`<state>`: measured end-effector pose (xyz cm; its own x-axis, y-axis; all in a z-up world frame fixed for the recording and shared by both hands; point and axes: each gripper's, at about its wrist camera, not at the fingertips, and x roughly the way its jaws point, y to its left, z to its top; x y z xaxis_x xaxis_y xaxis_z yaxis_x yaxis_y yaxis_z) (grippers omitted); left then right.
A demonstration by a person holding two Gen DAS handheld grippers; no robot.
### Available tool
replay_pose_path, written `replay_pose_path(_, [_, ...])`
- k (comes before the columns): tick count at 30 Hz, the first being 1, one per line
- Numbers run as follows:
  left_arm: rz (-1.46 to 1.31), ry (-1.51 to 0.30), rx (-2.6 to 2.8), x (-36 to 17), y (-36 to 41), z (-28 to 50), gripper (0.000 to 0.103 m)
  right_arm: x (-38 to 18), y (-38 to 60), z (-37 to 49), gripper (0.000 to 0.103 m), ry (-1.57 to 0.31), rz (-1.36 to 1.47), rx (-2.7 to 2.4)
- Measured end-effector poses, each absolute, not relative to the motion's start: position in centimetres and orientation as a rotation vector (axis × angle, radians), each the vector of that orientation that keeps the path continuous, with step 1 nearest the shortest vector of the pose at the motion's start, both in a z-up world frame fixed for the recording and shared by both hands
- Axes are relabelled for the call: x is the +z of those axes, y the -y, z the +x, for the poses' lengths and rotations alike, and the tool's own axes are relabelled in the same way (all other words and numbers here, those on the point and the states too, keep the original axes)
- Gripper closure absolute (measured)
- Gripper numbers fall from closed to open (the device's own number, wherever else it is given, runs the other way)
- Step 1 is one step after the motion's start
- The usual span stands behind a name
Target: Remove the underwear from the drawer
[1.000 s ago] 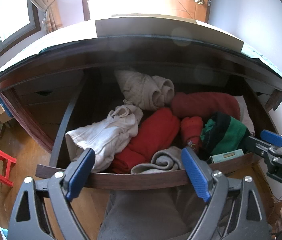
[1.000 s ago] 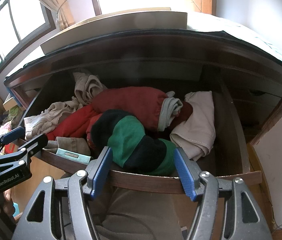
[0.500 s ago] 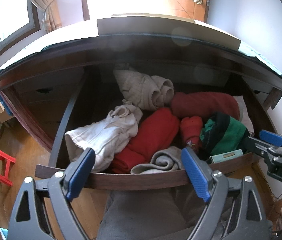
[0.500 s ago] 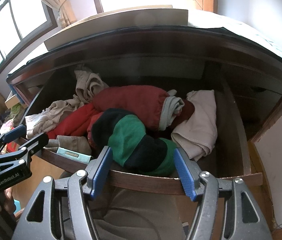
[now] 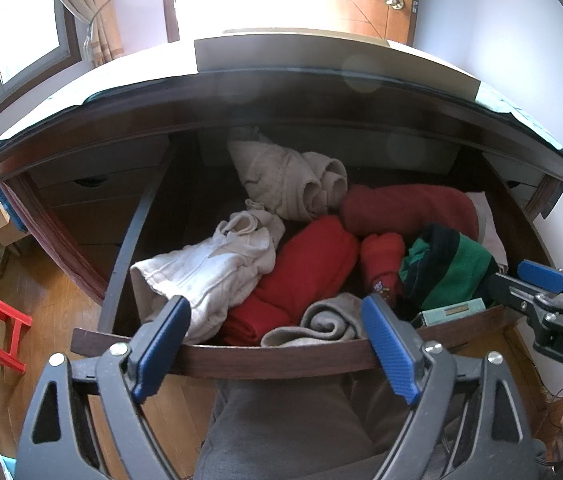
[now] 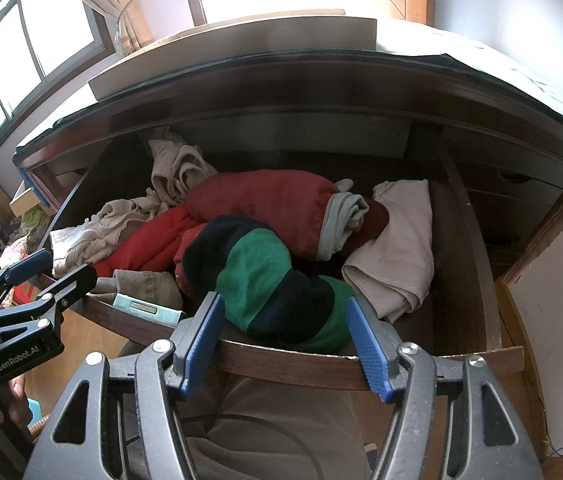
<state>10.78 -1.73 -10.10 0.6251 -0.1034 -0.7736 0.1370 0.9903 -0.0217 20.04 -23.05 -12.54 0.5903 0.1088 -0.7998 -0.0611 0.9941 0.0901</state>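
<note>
— The left tongs [image 5: 273, 344] hang spread wide above the front rail of the open drawer [image 5: 281, 360], nothing between the blue pads. And the right?

— The right tongs [image 6: 285, 340] gape too, empty, just in front of a green-and-navy striped roll [image 6: 273, 284]. The underwear lies heaped inside the drawer: red rolls [image 5: 309, 268], a white bundle [image 5: 209, 272], beige pieces [image 5: 281, 176] at the back.

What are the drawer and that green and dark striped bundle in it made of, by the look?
The drawer looks like dark polished wood: brown grain with a slight sheen on its front edge. The striped bundle looks like soft knit fabric, matte and rolled; whether cotton or synthetic is unclear.
</note>
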Motion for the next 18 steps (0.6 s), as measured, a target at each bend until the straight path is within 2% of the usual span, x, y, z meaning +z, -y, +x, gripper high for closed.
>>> replay_pose_path(18, [0.039, -0.886, -0.141, -10.07, 1.61, 10.75, 0.014, -12.47, 23.01, 19.92, 0.037, -0.933, 0.055, 0.098])
